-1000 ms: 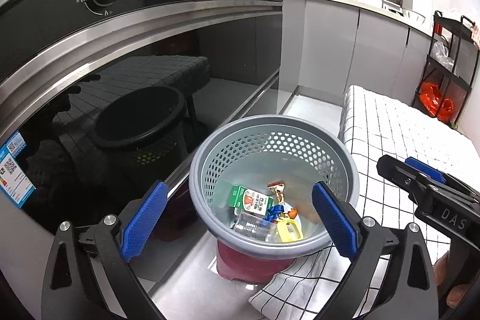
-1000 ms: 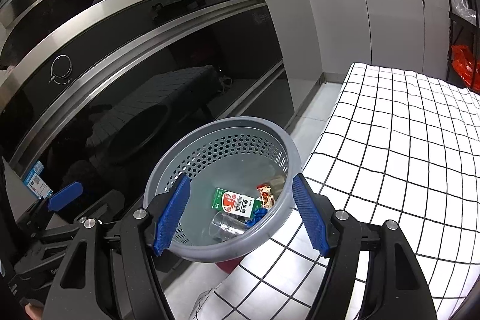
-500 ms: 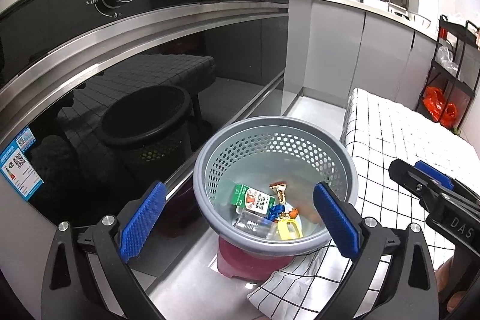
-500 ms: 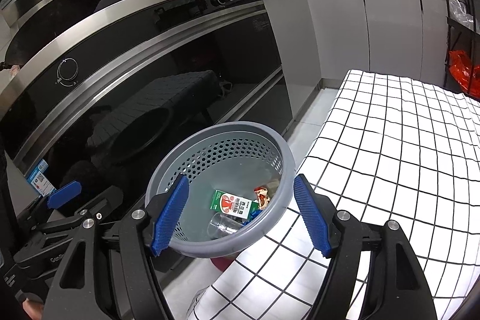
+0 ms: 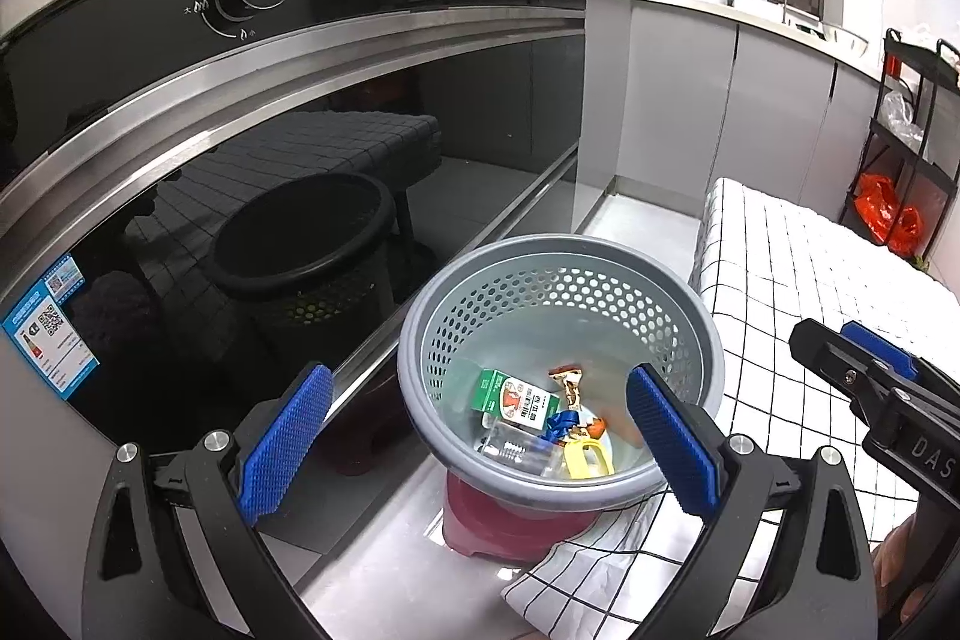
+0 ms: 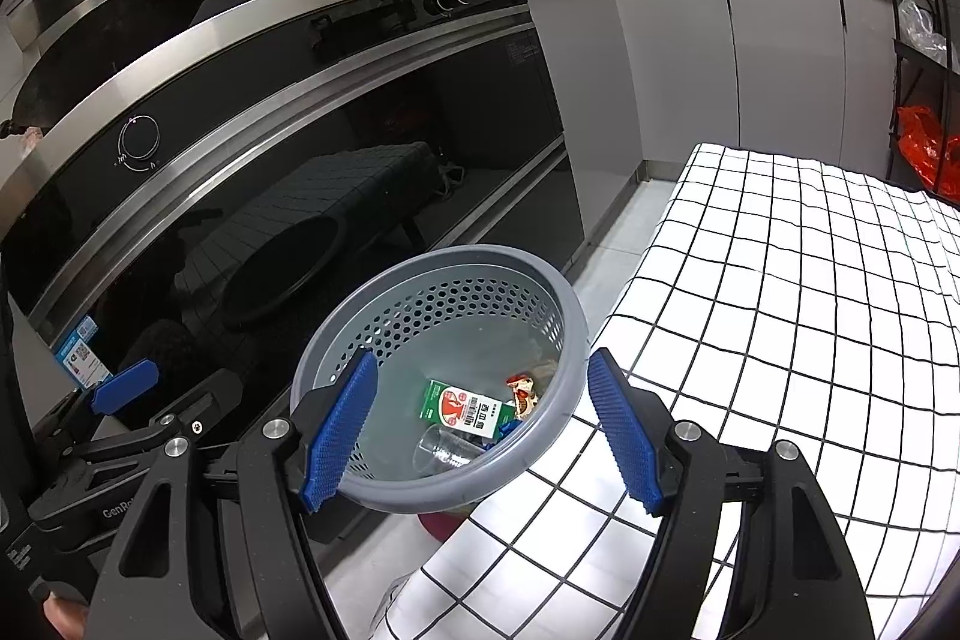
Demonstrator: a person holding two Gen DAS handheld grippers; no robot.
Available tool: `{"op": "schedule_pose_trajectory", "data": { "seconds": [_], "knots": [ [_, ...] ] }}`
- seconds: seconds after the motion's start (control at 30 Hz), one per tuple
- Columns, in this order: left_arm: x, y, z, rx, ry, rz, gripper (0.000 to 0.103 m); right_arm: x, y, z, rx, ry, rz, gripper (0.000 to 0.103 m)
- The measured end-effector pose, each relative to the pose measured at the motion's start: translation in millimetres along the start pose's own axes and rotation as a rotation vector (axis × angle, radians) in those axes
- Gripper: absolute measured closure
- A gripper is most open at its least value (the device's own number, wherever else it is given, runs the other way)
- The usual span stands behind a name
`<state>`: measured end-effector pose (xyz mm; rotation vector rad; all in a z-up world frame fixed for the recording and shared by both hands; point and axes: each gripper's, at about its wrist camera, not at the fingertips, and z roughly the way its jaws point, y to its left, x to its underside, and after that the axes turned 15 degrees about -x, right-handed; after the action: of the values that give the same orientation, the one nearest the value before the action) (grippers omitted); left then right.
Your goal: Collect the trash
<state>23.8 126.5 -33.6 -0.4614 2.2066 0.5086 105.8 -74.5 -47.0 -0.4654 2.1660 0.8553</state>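
Grey perforated plastic is what catches the eye: one round wastebasket [image 5: 561, 370] perched on a dark red stool [image 5: 510, 532] at the edge of the checked tablecloth [image 6: 780, 310], just in front of the black glass oven door [image 5: 252, 196]. The collecting looks close to finished, I'd judge. The rubbish already lies at the bottom of the basket, and the stretch of cloth in view carries nothing loose, though the rest of the table is out of sight. Counting what is inside: one green and red carton [image 6: 465, 409], one clear plastic cup [image 6: 444, 451] on its side, one crumpled snack wrapper [image 6: 522, 391], one yellow plastic piece [image 5: 585, 457] and a blue scrap [image 5: 558, 424] beside it; something orange sits beneath them, too hidden to name. Two grippers hang over the basket. The left gripper [image 5: 480, 442] stands spread wide with nothing between its blue pads [image 5: 285, 439], and the right gripper [image 6: 480, 427] is likewise spread and empty, its fingers framing the rim without pressing on it. What may be left is only a last look round for strays.
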Motion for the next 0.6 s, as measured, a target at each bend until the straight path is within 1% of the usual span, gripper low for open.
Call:
{"op": "schedule_pose_trajectory", "data": {
  "seconds": [0.33,0.6],
  "knots": [
    [0.5,0.7,-2.8,-0.015,-0.008,0.001,0.007,-1.5,5.1,-4.6,-0.007,-0.014,-0.017,0.033],
    [1.1,1.1,-5.1,-0.013,-0.016,-0.002,0.007,-1.2,7.6,-6.5,-0.010,-0.021,-0.027,0.033]
  ]
}}
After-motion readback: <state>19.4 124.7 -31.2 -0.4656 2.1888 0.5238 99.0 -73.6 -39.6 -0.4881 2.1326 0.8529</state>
